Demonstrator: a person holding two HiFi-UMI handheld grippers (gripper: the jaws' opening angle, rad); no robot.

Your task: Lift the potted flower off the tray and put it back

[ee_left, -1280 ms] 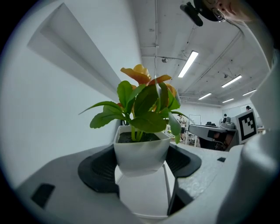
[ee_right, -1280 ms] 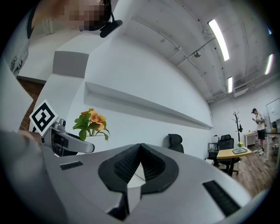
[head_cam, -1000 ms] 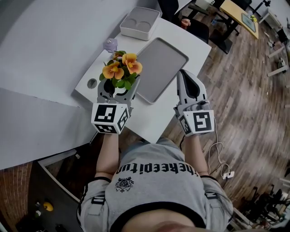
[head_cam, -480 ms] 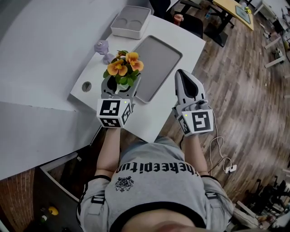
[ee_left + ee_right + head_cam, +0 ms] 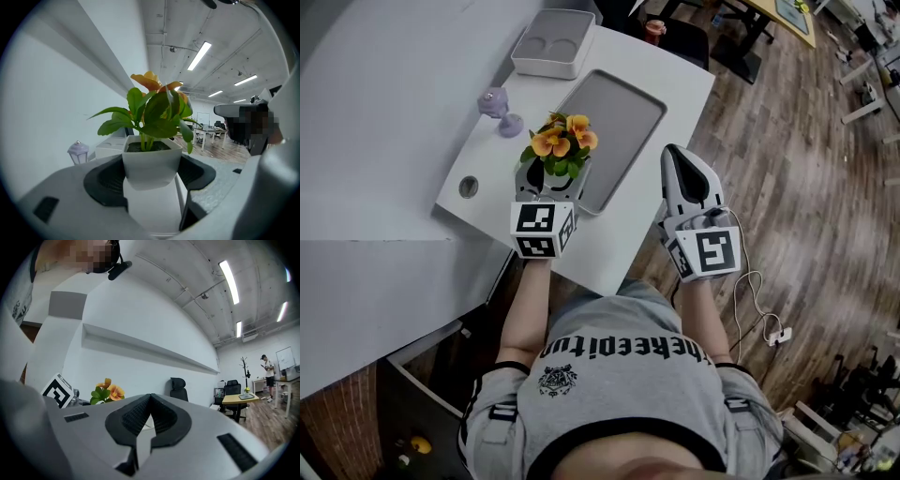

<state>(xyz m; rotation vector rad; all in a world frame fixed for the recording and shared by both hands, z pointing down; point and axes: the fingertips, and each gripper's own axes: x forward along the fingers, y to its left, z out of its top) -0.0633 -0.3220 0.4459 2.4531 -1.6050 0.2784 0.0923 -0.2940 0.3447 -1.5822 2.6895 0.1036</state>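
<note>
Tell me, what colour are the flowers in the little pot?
The flowers are orange with yellow shading; the head view shows them best.

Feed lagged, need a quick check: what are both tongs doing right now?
Left tongs: closed on the potted flower.
Right tongs: closed, empty.

We read one line of print across the chest of the grey shirt: roughly "thekeepitun", its ends lost in folds. The crest under it is too small for us to read.
</note>
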